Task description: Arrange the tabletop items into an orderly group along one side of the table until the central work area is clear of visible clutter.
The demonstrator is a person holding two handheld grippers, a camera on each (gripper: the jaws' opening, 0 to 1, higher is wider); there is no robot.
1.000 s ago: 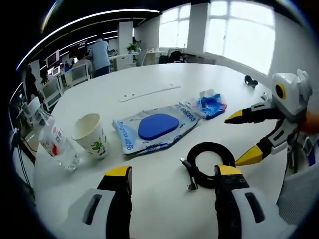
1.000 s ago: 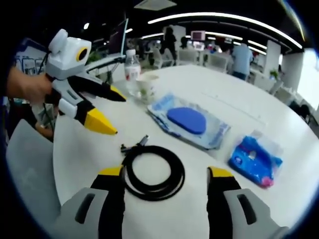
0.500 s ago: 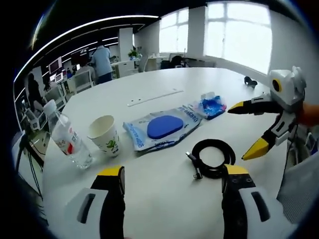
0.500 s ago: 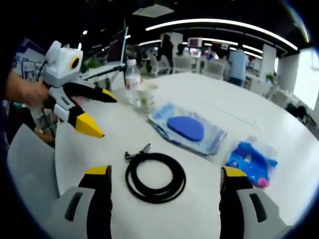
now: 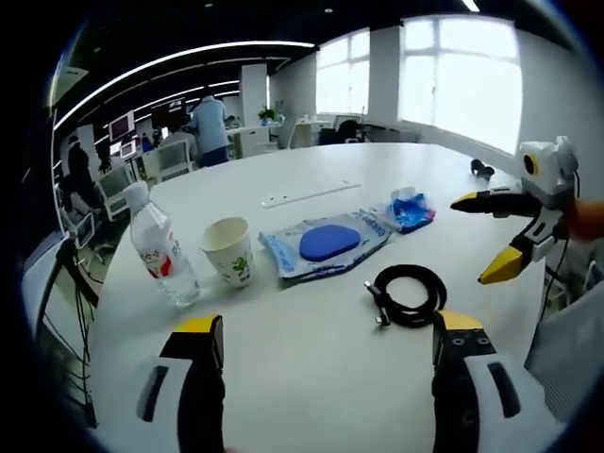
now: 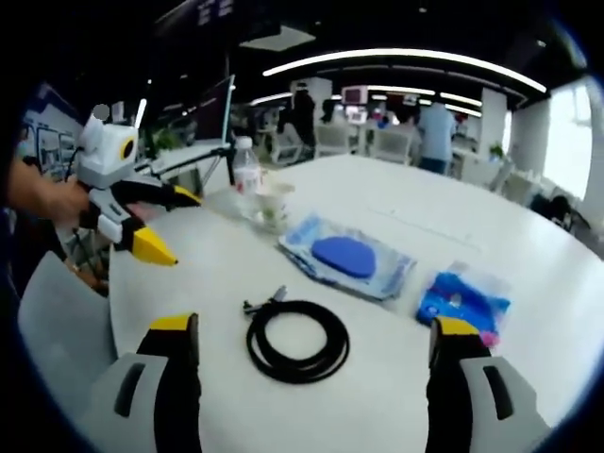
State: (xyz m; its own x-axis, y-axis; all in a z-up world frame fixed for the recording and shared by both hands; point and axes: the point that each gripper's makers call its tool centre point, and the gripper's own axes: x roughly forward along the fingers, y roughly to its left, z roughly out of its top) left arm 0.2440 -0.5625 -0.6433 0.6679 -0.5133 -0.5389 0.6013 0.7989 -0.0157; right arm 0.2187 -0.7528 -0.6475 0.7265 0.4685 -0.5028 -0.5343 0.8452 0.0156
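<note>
Across an open office, white round table (image 5: 311, 349) holds clutter.

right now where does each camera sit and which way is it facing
Left gripper view: rides the left gripper, looking along its open jaws across the table at the bottle, cup, pouch, cable; the right gripper enters from the right.
Right gripper view: rides the right gripper, facing the cable and pouch; the left gripper and a hand enter from the left.
Shared: cable, pouch, cup, bottle, blue packet.
</note>
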